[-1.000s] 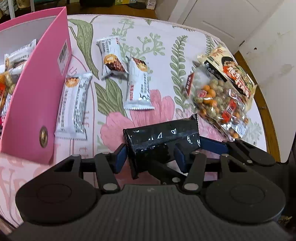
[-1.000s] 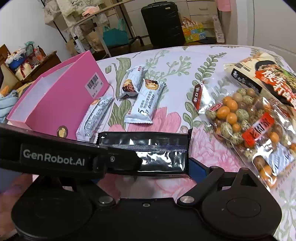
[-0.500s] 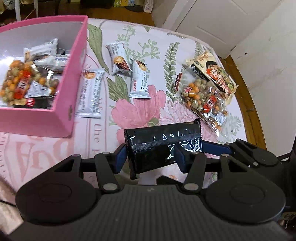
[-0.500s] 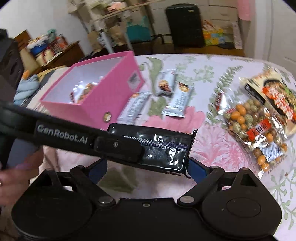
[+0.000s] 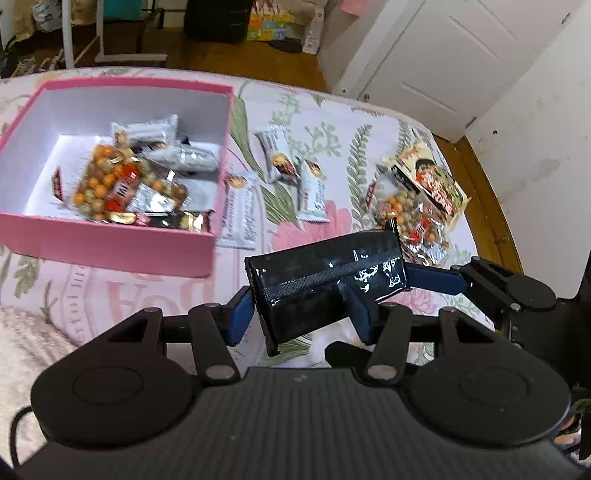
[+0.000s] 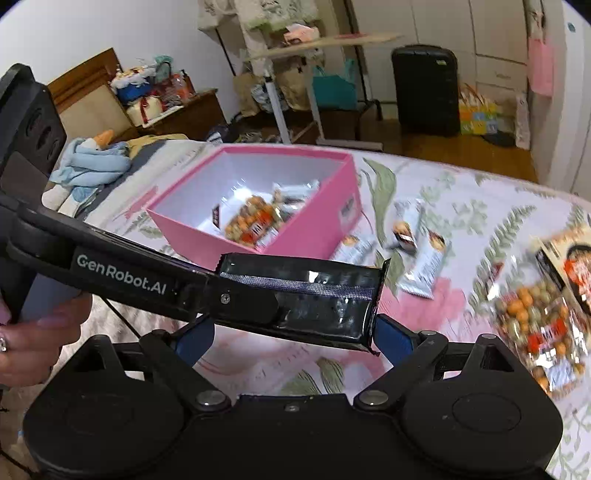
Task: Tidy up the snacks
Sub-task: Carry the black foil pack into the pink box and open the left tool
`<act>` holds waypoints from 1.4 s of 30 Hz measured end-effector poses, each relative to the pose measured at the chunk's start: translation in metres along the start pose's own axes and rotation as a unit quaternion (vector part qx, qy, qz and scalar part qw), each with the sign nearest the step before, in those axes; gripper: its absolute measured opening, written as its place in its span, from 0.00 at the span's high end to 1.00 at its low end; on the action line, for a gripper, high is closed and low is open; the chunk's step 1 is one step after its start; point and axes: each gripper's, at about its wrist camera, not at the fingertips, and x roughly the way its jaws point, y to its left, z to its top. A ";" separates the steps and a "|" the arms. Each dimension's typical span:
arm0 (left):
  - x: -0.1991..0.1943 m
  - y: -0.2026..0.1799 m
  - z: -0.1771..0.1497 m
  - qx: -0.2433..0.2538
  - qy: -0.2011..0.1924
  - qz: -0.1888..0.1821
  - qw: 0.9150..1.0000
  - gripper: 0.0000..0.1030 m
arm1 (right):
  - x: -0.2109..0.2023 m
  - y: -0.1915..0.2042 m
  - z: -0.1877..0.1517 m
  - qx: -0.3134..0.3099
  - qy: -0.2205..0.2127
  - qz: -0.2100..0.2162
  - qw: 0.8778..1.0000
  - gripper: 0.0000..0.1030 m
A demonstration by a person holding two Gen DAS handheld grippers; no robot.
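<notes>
Your matte black plastic left gripper (image 5: pixel 301 312) had blue finger pads (image 5: pixel 239 314), silver screws, white "GenRobot.AI" lettering.

1. I see even, soft daylight; its source probably sits off-frame.
2. Glare streaks the black foil packet (image 5: pixel 325 280).
3. Motion blur smears the peanut bag (image 6: pixel 535 325).
4. Fisheye bends the edges.

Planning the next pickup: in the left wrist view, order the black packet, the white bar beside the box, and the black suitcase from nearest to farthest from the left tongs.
1. Black packet, held in the left tongs.
2. White bar, ahead on the cloth.
3. Suitcase, far off on the floor.
</notes>
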 end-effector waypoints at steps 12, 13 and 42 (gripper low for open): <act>-0.045 0.059 0.028 -0.031 -0.050 0.014 0.998 0.49 | 0.025 0.040 0.056 -0.071 -0.014 0.049 0.996 0.12; -0.046 0.066 0.032 -0.035 -0.057 0.010 0.998 0.49 | 0.030 0.042 0.061 -0.076 -0.015 0.046 0.996 0.12; 0.029 0.140 0.080 -0.047 -0.066 0.111 0.990 0.39 | 0.110 0.013 0.108 -0.090 0.007 -0.036 0.995 0.24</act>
